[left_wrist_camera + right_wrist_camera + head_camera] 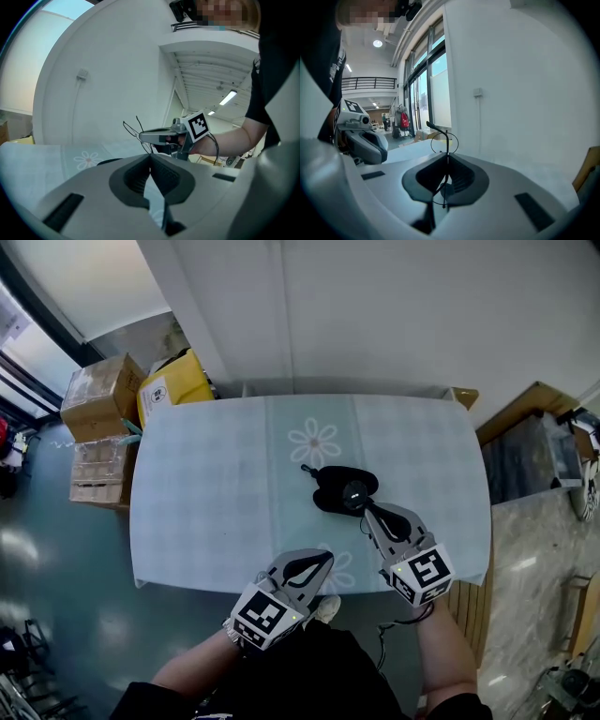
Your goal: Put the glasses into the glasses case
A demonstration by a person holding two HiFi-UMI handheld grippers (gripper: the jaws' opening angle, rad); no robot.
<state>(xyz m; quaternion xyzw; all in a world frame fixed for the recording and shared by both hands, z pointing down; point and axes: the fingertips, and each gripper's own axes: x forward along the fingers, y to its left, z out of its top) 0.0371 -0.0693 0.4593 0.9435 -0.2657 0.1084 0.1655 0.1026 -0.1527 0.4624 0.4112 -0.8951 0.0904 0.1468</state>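
An open black glasses case (342, 491) lies near the middle of the table with the pale blue flowered cloth (206, 493). My right gripper (367, 512) reaches to the case from the near right and is shut on thin wire-framed glasses (446, 144), which stand up between its jaws. One temple tip (307, 468) pokes out to the case's left. The left gripper view shows the right gripper (141, 136) holding the glasses (127, 126) above the case (110, 161). My left gripper (324, 557) hangs at the table's near edge, shut and holding nothing.
Cardboard boxes (98, 399) and a yellow box (176, 381) stand on the floor beyond the table's left far corner. Wooden furniture (525, 418) stands to the right. A white wall (375, 306) runs behind the table.
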